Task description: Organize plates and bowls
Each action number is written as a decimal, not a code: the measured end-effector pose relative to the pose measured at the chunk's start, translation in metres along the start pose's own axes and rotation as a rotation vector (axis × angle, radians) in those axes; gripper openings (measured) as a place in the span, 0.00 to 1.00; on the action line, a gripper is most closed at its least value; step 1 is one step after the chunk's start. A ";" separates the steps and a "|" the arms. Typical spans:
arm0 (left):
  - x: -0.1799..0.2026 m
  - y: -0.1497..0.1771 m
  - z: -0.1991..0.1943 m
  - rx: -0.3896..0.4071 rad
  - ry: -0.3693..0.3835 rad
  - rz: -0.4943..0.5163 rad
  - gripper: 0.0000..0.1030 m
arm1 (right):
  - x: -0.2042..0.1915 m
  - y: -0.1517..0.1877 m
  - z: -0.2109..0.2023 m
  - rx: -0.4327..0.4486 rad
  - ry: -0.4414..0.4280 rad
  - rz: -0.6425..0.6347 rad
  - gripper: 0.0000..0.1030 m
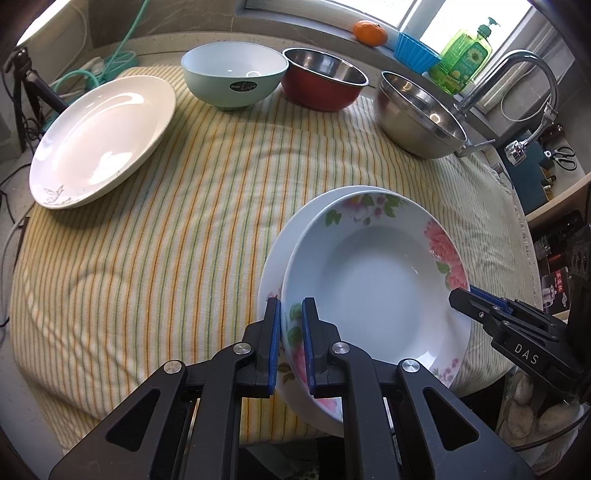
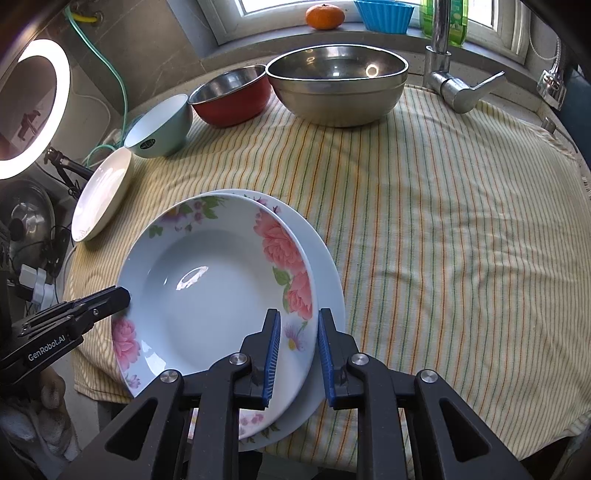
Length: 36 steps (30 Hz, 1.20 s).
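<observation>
A floral deep plate (image 1: 376,280) lies on a second floral plate (image 1: 275,258) on the striped cloth. My left gripper (image 1: 291,339) has its jaws on either side of the top plate's left rim, pads touching it. My right gripper (image 2: 298,350) straddles the same plate's (image 2: 214,291) right rim, with the lower plate (image 2: 328,273) under it; a small gap shows beside the right pad. Each gripper shows in the other's view, the right one (image 1: 476,306) and the left one (image 2: 110,299). A plain white plate (image 1: 103,136) lies at the far left.
A pale green bowl (image 1: 234,79), a red steel bowl (image 1: 323,79) and a large steel bowl (image 1: 419,114) stand along the back of the cloth (image 1: 166,258). A faucet (image 1: 517,81) rises at the right. An orange (image 1: 369,32), a blue cup (image 1: 415,51) and a soap bottle (image 1: 463,55) stand on the sill.
</observation>
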<state>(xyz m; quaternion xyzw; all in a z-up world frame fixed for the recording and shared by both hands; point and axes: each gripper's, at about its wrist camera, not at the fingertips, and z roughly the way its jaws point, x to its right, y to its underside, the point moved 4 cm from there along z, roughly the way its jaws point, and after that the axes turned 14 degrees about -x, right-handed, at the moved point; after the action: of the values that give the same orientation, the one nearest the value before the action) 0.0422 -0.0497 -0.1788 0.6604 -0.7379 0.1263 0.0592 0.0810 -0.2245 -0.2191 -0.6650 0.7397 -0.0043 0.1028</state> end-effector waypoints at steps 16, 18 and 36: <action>-0.013 -0.002 -0.026 0.062 0.029 -0.035 0.09 | -0.002 -0.004 -0.029 0.092 0.031 -0.018 0.19; -0.019 -0.002 -0.031 0.076 0.035 -0.048 0.09 | -0.008 -0.008 -0.034 0.110 0.024 -0.028 0.19; -0.112 0.004 -0.073 0.187 0.048 -0.296 0.09 | -0.114 -0.051 -0.059 0.195 -0.140 -0.259 0.20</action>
<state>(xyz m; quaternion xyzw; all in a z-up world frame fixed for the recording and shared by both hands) 0.0461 0.0770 -0.1378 0.7613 -0.6158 0.2001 0.0330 0.1331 -0.1256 -0.1377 -0.7403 0.6349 -0.0428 0.2168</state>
